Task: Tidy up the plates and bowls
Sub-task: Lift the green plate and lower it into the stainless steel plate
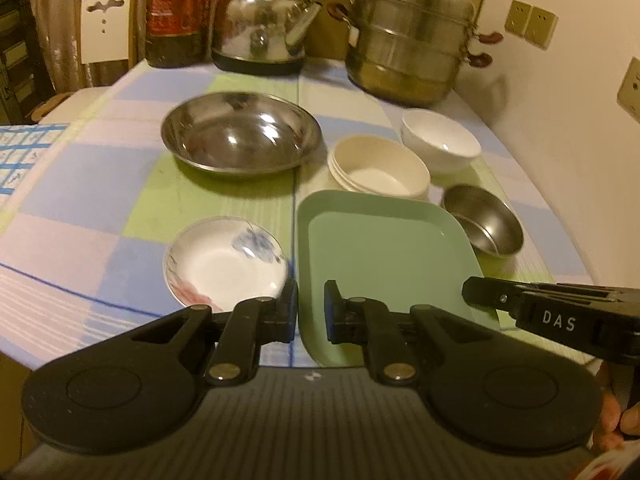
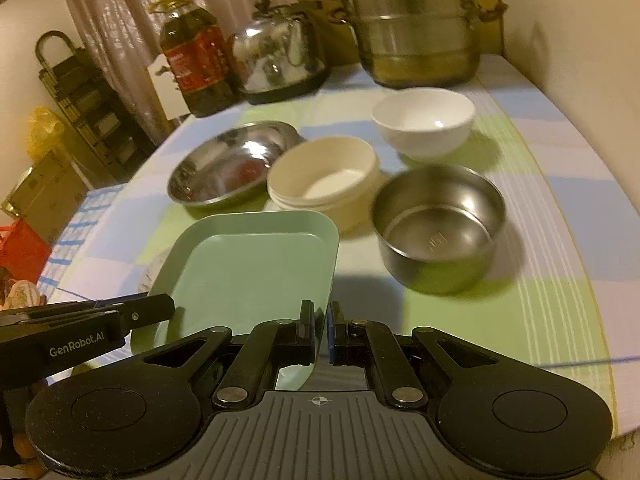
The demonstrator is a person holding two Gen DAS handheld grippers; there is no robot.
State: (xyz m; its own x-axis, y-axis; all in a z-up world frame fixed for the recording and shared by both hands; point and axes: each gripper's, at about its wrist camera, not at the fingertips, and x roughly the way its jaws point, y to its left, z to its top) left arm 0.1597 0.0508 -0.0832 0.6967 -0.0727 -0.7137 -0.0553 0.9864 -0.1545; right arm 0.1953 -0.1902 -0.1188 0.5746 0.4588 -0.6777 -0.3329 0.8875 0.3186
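A square green plate (image 1: 380, 248) lies near the table's front edge; it also shows in the right wrist view (image 2: 256, 264). My right gripper (image 2: 322, 330) is shut on the green plate's near right rim. My left gripper (image 1: 311, 308) straddles the plate's left rim, its jaws a small gap apart. A small flowered dish (image 1: 226, 266) sits left of the plate. Behind stand stacked cream bowls (image 1: 380, 170), a white bowl (image 1: 440, 138), a small steel bowl (image 1: 486, 224) and a wide steel basin (image 1: 240, 136).
A steel kettle (image 1: 260, 24), an oil bottle (image 1: 178, 12) and a tiered steamer pot (image 1: 412, 36) stand along the table's back edge. The wall runs along the right side. A chair (image 1: 105, 24) stands beyond the far left corner.
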